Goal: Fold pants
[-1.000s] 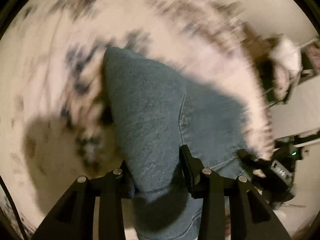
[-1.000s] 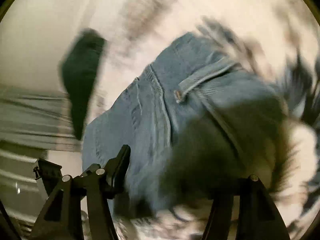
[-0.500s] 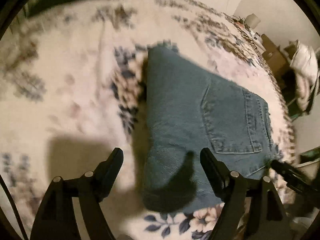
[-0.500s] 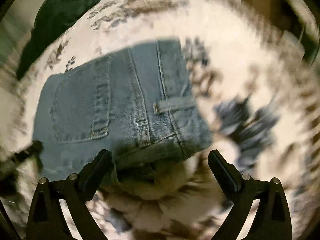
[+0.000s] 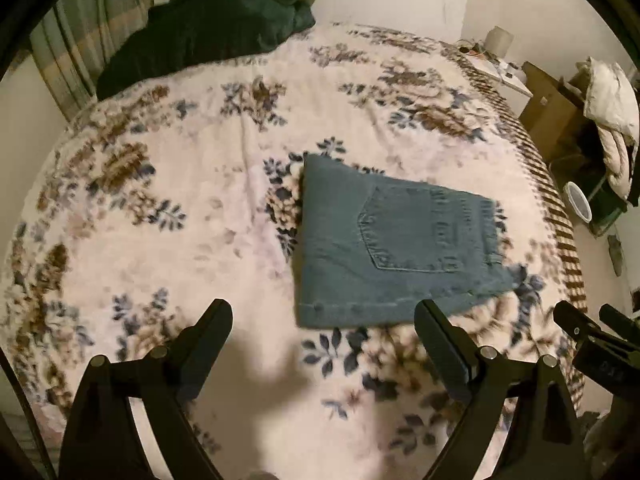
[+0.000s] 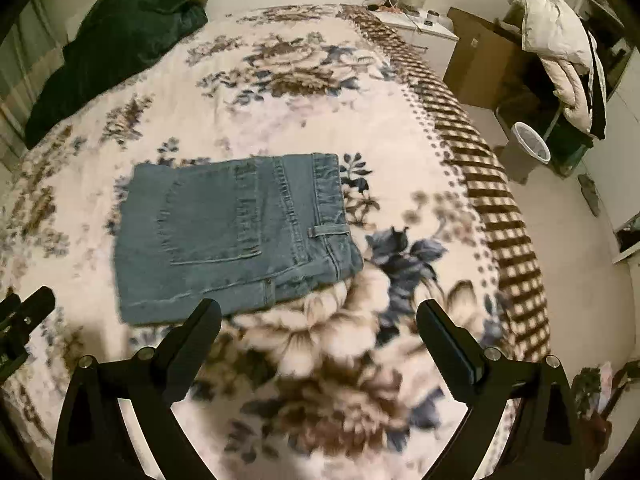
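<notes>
Lying folded into a compact rectangle on the bed (image 5: 200, 208), the pants (image 5: 384, 248) now sit ahead of both tools, touched by neither. Left tool (image 5: 324, 328) and right tool (image 6: 318, 324) have just let go, their jaws spreading wide with nothing between them. Folding looks finished.

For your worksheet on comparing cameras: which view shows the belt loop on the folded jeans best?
The right wrist view: the belt loop shows plainly at the waistband edge of the folded jeans. In the left wrist view the jeans show their back pocket, but the waistband end is blurred and no loop can be made out.
</notes>
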